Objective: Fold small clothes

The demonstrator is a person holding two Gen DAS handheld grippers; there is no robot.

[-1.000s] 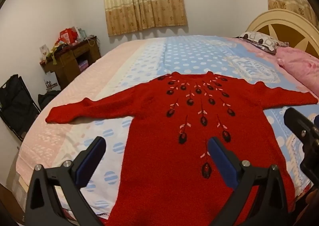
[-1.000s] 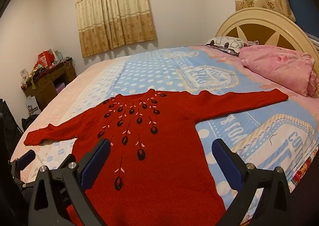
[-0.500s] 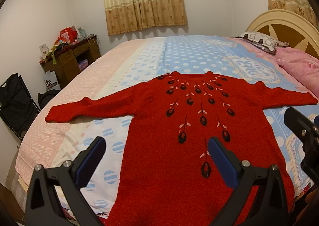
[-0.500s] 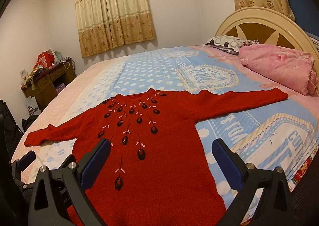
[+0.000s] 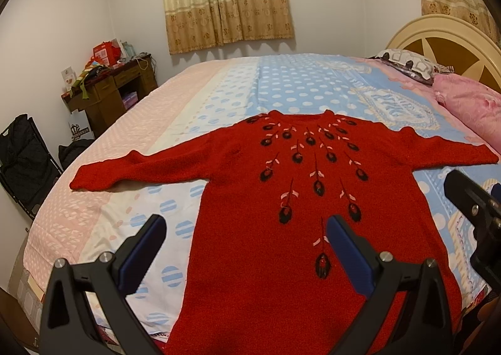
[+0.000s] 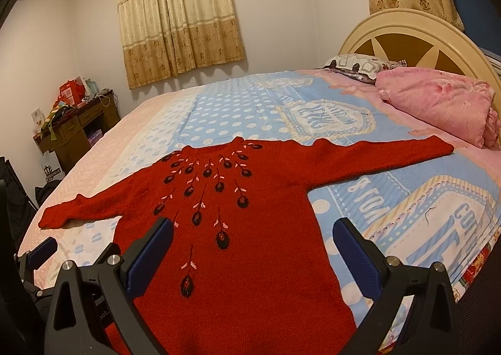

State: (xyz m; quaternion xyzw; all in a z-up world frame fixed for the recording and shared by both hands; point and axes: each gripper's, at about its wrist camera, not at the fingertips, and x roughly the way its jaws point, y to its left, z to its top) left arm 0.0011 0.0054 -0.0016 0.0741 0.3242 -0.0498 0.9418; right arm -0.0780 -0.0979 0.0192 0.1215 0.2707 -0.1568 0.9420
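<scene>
one red sweater (image 5: 281, 229) lies flat on the bed (image 5: 281, 82), front up, hem at the near edge, its two sleeves spread toward the bed's left and right sides. the left gripper (image 5: 245, 248) and right gripper (image 6: 252, 251) hover above the hem, each with fingers wide apart, holding nothing. two pillows sit by the headboard (image 6: 407, 38).

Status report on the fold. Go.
Left gripper open, empty; right gripper open, empty. Red sweater flat on the bed, sleeves spread, unfolded. Nothing on it.
</scene>
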